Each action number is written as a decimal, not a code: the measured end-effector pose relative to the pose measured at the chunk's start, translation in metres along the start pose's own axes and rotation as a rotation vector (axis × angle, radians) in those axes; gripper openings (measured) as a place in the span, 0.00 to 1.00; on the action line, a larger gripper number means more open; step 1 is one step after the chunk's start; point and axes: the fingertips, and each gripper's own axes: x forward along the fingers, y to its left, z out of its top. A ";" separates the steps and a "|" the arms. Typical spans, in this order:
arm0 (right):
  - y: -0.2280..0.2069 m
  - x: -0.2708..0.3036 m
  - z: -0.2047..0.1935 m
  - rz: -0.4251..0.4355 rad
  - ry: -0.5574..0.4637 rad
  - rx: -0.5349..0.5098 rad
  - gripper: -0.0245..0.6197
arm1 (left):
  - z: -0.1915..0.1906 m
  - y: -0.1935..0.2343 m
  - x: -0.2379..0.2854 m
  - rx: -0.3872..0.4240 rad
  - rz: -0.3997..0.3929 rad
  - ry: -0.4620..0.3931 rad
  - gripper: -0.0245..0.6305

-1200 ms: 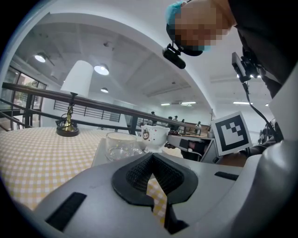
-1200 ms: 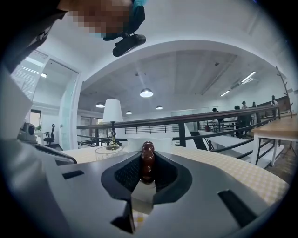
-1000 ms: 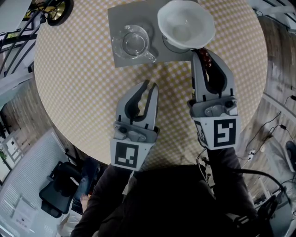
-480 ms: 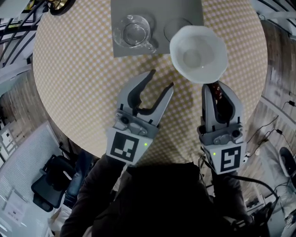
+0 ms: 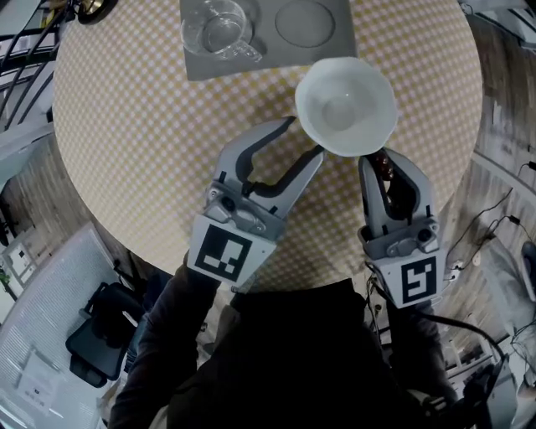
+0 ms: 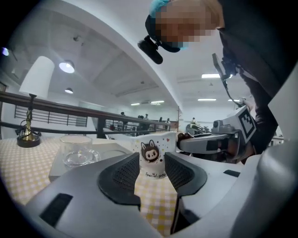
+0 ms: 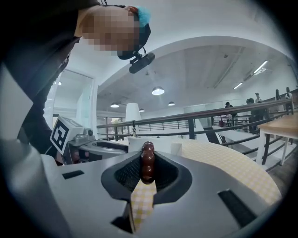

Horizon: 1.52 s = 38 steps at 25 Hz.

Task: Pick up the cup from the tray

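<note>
The tabletop (image 5: 126, 142) is bare on its left side, leaving open room up to the tray (image 5: 268, 52). The white cup (image 5: 346, 105) blocks the way at the middle right. On the tray, a glass (image 5: 216, 25) fills the left part; the right part carries only a flat disc (image 5: 304, 21).

The head view's top edge cuts off the tray (image 5: 268, 63). The rim of the white cup (image 5: 345, 105) covers one fingertip of the left gripper (image 5: 301, 140).
</note>
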 end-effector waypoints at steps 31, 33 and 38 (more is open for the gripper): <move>0.006 -0.048 -0.061 -0.227 0.101 -0.049 0.10 | -0.036 -0.042 0.006 -0.028 -0.117 0.070 0.26; 0.007 -0.051 -0.061 -0.243 0.101 -0.051 0.10 | -0.033 -0.038 -0.001 -0.065 -0.090 0.055 0.26; -0.004 -0.058 -0.072 -0.258 0.121 -0.059 0.10 | -0.035 -0.039 -0.008 -0.081 -0.053 0.053 0.26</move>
